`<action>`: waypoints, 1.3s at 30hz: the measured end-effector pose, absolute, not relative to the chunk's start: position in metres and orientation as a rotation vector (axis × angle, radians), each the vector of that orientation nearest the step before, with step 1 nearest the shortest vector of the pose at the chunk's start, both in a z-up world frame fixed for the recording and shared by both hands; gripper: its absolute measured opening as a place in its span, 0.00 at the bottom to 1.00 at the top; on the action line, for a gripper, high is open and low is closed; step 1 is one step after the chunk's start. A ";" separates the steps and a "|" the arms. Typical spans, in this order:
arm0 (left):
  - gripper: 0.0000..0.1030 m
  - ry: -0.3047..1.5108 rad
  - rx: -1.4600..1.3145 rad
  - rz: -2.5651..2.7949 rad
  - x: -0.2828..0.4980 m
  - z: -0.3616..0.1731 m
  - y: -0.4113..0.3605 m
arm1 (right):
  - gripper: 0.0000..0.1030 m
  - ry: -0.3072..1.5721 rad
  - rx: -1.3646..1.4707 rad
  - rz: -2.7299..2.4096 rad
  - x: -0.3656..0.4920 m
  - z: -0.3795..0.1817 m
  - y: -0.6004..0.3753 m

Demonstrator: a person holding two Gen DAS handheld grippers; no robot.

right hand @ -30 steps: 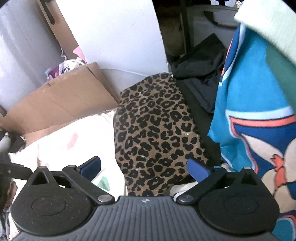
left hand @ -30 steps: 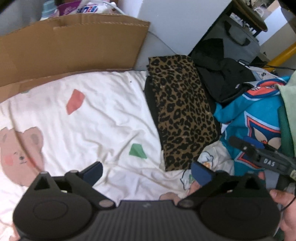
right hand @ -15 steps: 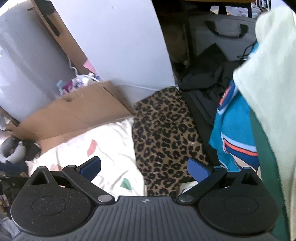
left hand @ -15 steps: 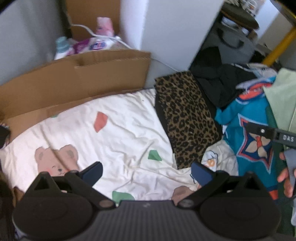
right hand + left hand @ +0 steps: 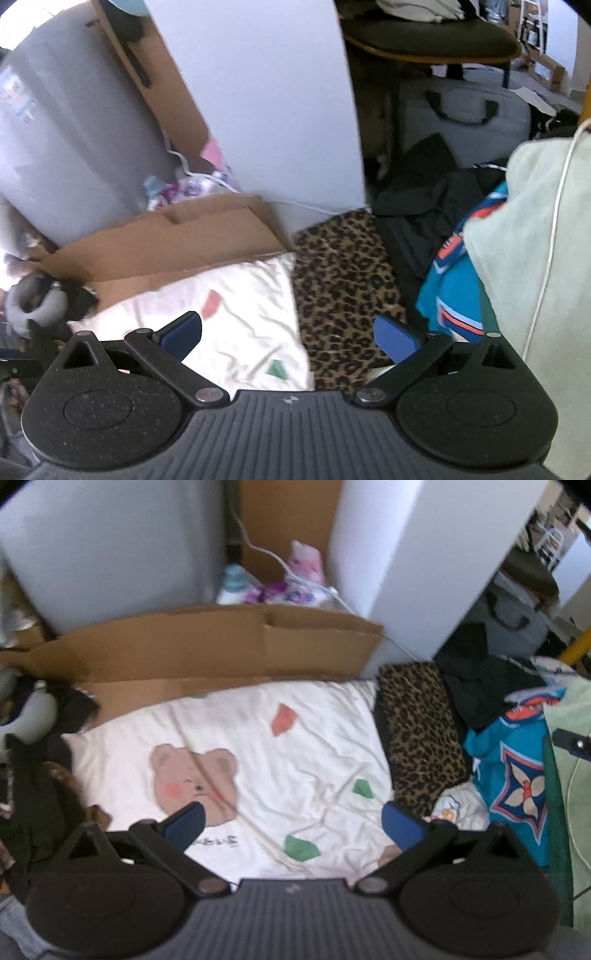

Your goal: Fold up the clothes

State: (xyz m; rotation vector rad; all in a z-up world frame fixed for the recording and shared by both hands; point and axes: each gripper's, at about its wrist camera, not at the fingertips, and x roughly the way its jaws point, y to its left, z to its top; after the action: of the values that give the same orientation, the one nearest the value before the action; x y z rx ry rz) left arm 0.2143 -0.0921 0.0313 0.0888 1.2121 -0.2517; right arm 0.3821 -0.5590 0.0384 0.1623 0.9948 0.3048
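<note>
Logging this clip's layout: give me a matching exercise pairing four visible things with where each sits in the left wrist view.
Things:
1. cream bear-print cloth
2. folded leopard-print garment
3. teal patterned garment
4. flattened brown cardboard

Places:
A. far right
B. centre, spread flat
C. behind the cream cloth
D. along the cream cloth's right edge

Pairs: 1-B, 2-D, 3-A, 4-C

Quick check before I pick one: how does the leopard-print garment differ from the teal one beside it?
The leopard-print garment lies folded into a neat flat rectangle; the teal garment is crumpled and unfolded. The leopard one has a brown-and-black spotted pattern all over; the teal one has orange, white and navy graphics. The leopard one borders the white bear-print sheet; the teal one lies farther right. Both lie untouched, no hand-held gripper holding them.
</note>
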 end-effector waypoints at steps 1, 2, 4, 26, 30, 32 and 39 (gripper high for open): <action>1.00 1.204 0.075 -0.245 0.211 0.039 -0.082 | 0.99 0.994 0.158 0.313 0.379 0.045 -0.555; 1.00 1.199 0.062 -0.238 0.208 0.046 -0.072 | 0.99 0.993 0.154 0.321 0.376 0.052 -0.551; 1.00 1.189 0.061 -0.215 0.202 0.061 -0.055 | 0.99 0.992 0.148 0.335 0.370 0.063 -0.542; 1.00 0.983 -0.105 0.021 0.111 0.104 0.072 | 0.99 0.924 0.157 0.393 0.274 0.123 -0.485; 1.00 0.970 -0.112 0.026 0.094 0.095 0.083 | 0.99 0.918 0.122 0.384 0.251 0.133 -0.471; 1.00 0.956 -0.109 0.035 0.083 0.093 0.089 | 0.99 0.913 0.112 0.393 0.236 0.141 -0.462; 1.00 0.954 -0.152 0.104 0.045 0.081 0.108 | 0.99 0.900 0.096 0.503 0.193 0.160 -0.423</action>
State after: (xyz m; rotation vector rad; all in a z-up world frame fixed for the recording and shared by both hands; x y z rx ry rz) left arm 0.0454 0.1076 0.0811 -0.1515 0.9541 0.1039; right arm 0.1933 -0.4233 0.1596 0.0963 0.8995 0.5031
